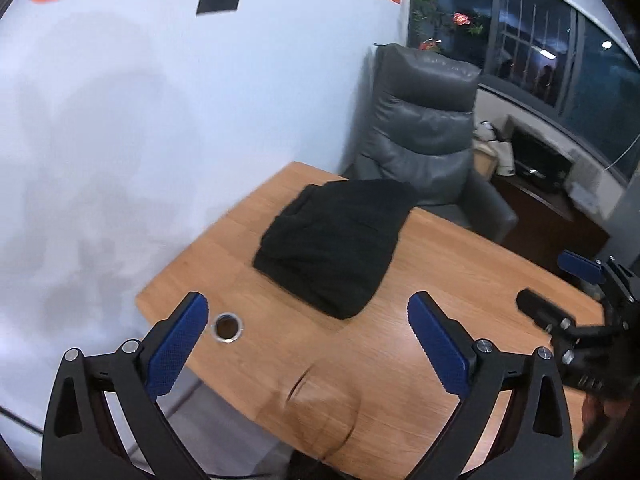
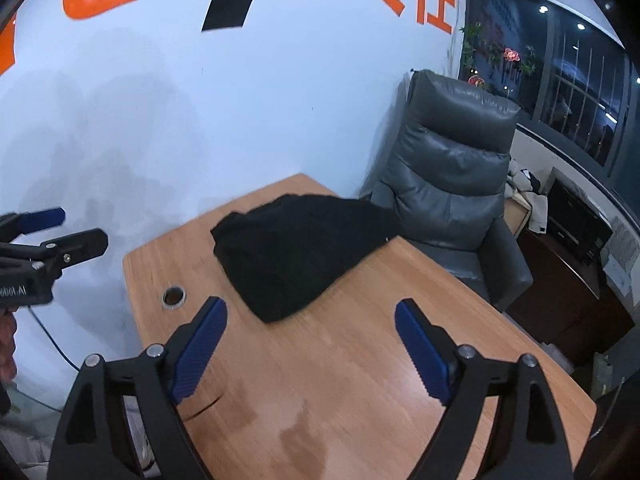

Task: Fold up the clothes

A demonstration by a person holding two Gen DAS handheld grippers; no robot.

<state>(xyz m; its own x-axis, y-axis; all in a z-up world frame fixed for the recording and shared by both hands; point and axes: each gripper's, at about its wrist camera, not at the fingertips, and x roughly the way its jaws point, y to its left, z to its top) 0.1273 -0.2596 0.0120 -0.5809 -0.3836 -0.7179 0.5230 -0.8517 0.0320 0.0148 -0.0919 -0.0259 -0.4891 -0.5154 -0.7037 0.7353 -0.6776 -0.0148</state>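
A black garment (image 1: 334, 242) lies folded in a compact rectangle on the far part of the wooden table (image 1: 460, 264); it also shows in the right wrist view (image 2: 298, 256). My left gripper (image 1: 308, 312) is open and empty, held above the table's near edge, short of the garment. My right gripper (image 2: 310, 316) is open and empty, above the table just in front of the garment. Each gripper shows at the edge of the other's view: the right gripper (image 1: 568, 284) at the right, the left gripper (image 2: 72, 228) at the left.
A round cable grommet (image 1: 227, 327) sits in the table near its left edge, also in the right wrist view (image 2: 174, 297). A grey leather armchair (image 1: 424, 132) stands behind the table. A white wall with orange lettering is at the left. Dark windows are at the right.
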